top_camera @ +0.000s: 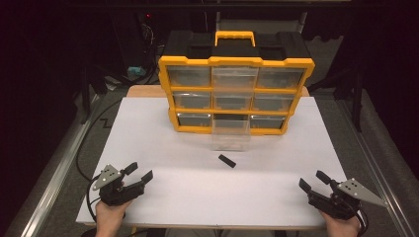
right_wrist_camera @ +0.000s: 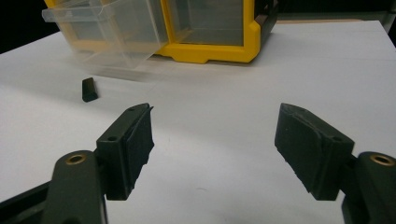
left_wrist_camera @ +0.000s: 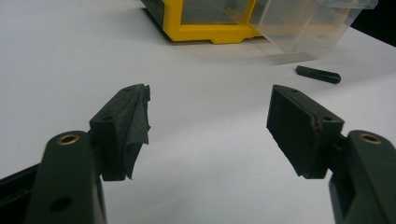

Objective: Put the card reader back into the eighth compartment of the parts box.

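A yellow and black organizer point(top_camera: 235, 94) with clear drawers stands at the back of the white table point(top_camera: 163, 143). Its bottom middle drawer point(top_camera: 230, 133) is pulled out toward me. A small black stick point(top_camera: 227, 161) lies on the table just in front of that drawer, also seen as the stick point(left_wrist_camera: 318, 74) and the stick point(right_wrist_camera: 88, 89). My left gripper point(top_camera: 139, 173) rests near the front left corner, open and holding nothing. My right gripper point(top_camera: 314, 180) rests near the front right corner, open and holding nothing. Both point toward the middle.
Table edges lie close behind both hands. Dark floor, cables and metal rails run along both sides of the table. White tabletop stretches between the grippers and the organizer.
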The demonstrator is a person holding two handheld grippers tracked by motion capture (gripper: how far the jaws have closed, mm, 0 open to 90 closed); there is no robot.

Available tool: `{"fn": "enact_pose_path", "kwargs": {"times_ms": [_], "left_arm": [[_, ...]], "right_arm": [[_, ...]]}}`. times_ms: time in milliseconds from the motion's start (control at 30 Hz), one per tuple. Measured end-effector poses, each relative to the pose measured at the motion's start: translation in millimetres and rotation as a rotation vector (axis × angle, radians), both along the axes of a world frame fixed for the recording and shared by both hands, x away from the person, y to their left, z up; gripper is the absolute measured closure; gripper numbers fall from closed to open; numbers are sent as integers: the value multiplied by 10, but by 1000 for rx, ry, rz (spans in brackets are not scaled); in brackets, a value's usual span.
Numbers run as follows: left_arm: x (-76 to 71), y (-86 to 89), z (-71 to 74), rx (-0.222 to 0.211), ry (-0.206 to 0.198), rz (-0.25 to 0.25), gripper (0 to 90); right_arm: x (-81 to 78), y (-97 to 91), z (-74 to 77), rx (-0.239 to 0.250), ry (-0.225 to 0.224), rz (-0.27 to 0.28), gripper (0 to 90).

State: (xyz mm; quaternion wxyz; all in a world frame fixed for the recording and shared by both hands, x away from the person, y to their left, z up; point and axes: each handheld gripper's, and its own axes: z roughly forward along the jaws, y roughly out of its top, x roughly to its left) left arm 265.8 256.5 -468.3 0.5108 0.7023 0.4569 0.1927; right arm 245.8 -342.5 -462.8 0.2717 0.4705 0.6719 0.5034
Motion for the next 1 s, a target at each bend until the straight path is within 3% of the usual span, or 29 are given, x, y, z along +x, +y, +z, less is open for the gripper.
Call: {"fn": "enact_pose_path", "kwargs": {"times_ms": [400,633,1000], "left_arm": [[3,-3,-2,3,0,-3,305],[2,-5,0,4,-1,-1,305],[3,-2,0,-2,-2,-5,305]], "right_arm": [[35,63,48,3,-10,18,278],[95,164,68,11,-3,51,279],[191,385,83,-18,-5,108,281]]}}
